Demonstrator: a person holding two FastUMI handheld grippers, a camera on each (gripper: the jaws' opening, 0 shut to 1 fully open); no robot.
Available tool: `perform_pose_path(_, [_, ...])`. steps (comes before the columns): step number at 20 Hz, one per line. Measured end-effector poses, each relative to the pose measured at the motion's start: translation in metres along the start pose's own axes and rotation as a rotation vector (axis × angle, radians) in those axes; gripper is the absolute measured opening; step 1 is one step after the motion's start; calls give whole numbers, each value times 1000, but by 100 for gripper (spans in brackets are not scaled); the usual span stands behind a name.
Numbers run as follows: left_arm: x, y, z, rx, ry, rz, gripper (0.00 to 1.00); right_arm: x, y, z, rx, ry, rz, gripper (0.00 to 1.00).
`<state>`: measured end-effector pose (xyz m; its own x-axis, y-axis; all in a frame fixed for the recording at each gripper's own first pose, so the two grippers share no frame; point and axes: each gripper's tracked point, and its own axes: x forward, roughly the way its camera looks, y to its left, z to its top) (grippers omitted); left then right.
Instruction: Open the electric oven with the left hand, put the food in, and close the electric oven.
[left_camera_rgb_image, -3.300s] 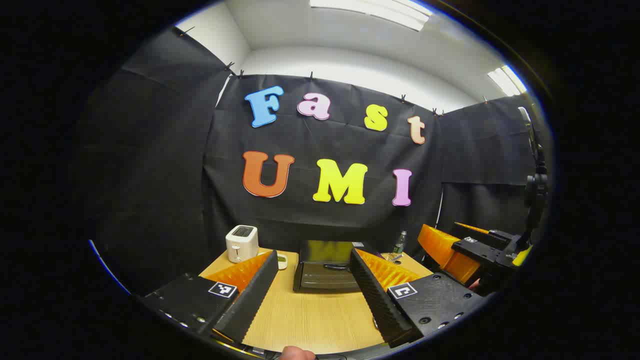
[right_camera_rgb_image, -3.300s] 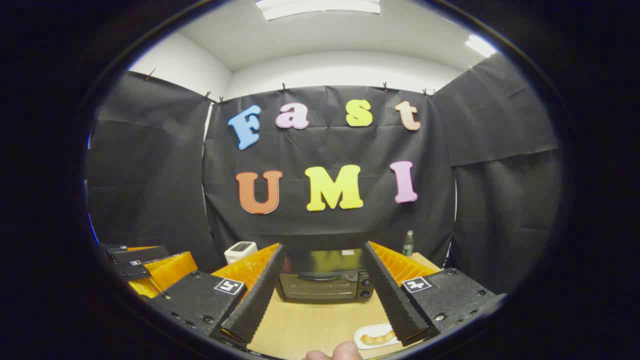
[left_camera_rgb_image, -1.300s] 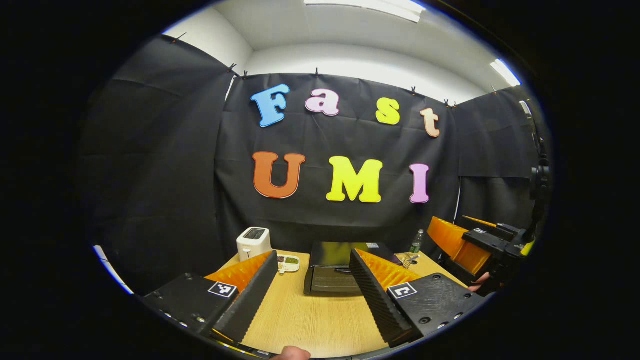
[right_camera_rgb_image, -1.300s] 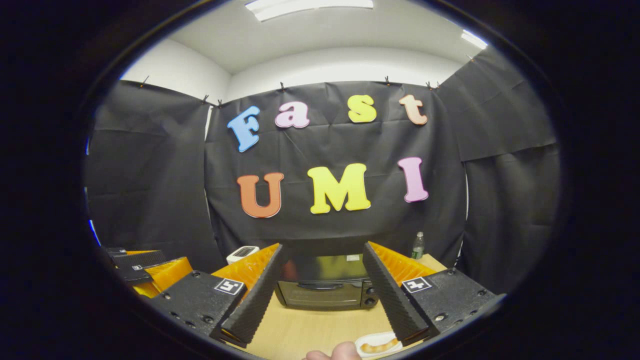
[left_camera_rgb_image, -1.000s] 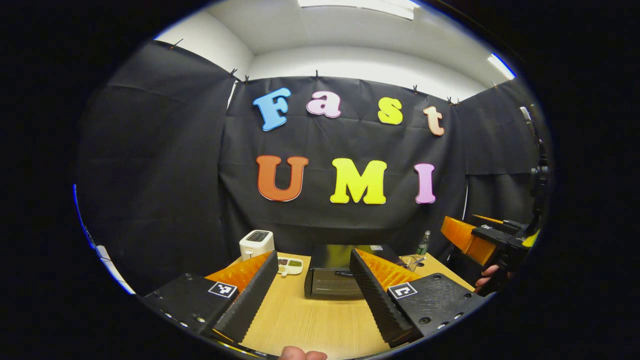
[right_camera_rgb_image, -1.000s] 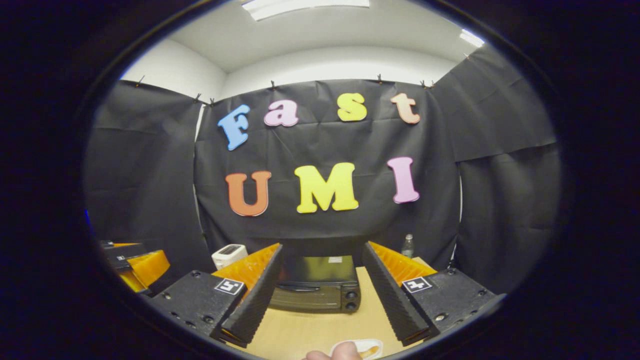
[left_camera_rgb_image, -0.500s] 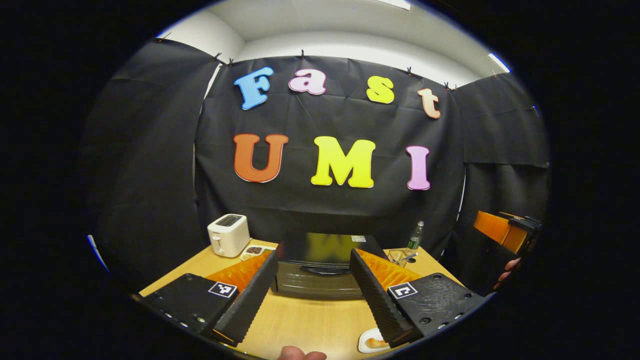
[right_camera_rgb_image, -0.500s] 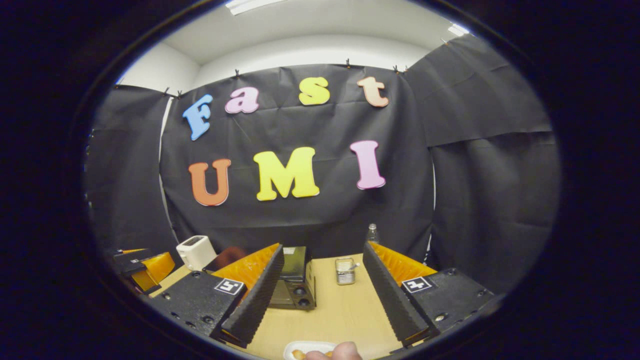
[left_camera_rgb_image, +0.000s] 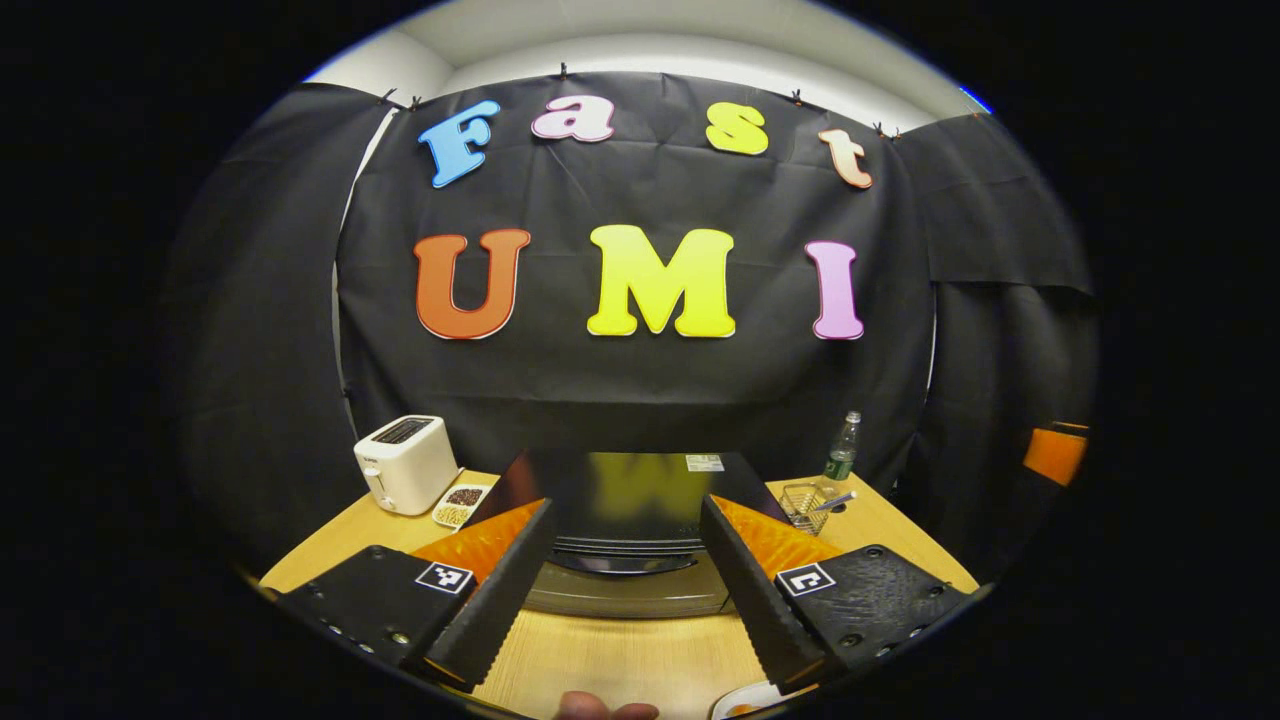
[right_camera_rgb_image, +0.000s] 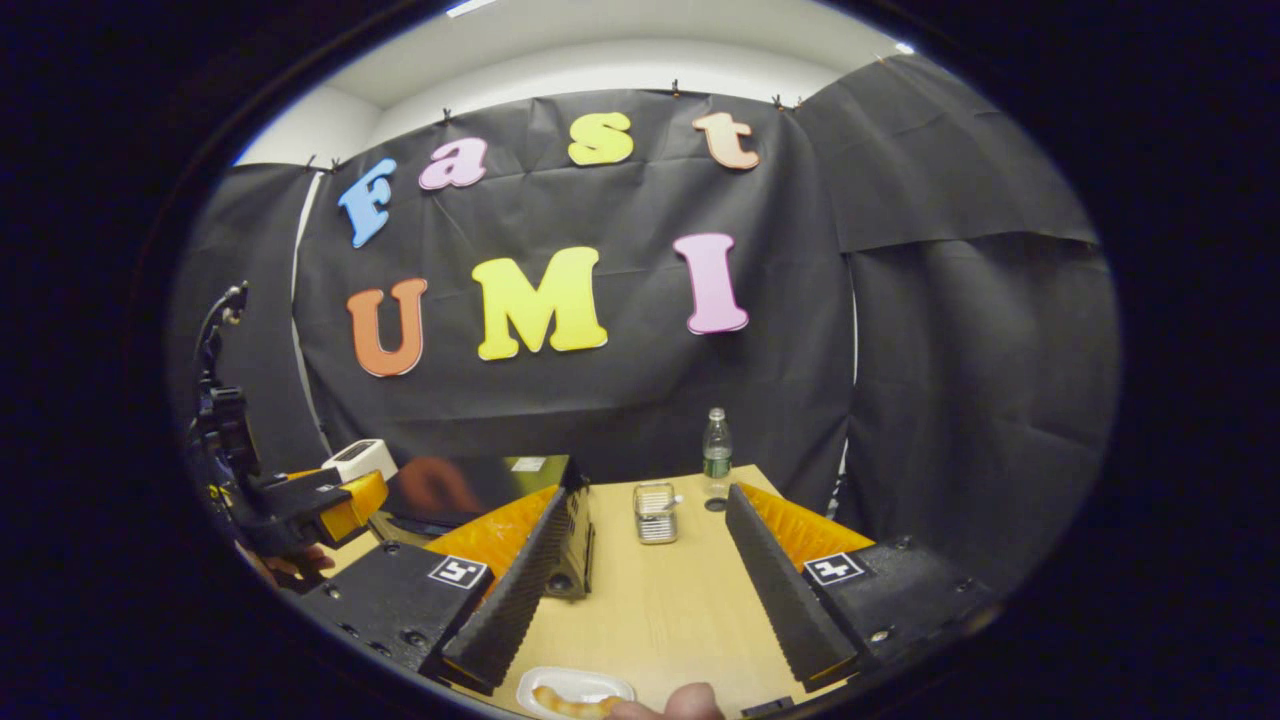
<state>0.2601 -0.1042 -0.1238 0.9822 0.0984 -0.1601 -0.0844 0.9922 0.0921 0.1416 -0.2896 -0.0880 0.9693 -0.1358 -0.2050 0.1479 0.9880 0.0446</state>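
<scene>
The black electric oven (left_camera_rgb_image: 640, 495) stands mid-table with its door closed and the handle (left_camera_rgb_image: 625, 562) facing me. My left gripper (left_camera_rgb_image: 625, 512) is open just in front of the handle, touching nothing. In the right gripper view the oven (right_camera_rgb_image: 470, 490) sits to the left and shows its knob side (right_camera_rgb_image: 573, 545). A white plate (right_camera_rgb_image: 590, 682) holding a piece of browned food (right_camera_rgb_image: 565, 705) lies on the table at the bottom edge. Above the table my right gripper (right_camera_rgb_image: 648, 500) hangs open and empty. The left gripper's body (right_camera_rgb_image: 320, 503) and the hand holding it (right_camera_rgb_image: 290, 565) appear at far left.
On the wooden table (left_camera_rgb_image: 620, 655), a white toaster (left_camera_rgb_image: 405, 462) and a small dish of beans (left_camera_rgb_image: 458, 505) stand left of the oven. Right of the oven stand a wire basket (right_camera_rgb_image: 655, 512) and a plastic bottle (right_camera_rgb_image: 714, 450). Black cloth walls close in the table.
My left gripper has moved closer to the oven, which now looks larger between its fingers. The right gripper has swung to the right, so the oven has slid to the left of its view.
</scene>
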Motion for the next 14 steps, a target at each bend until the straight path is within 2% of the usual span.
perform_pose_path(7, [49,-3,-39,12,114,-14,95,8,-20,-15,18,35,-31,96])
perform_pose_path(14, [85,8,-74,23,210,-3,95,9,-19,-21,4,51,-43,96])
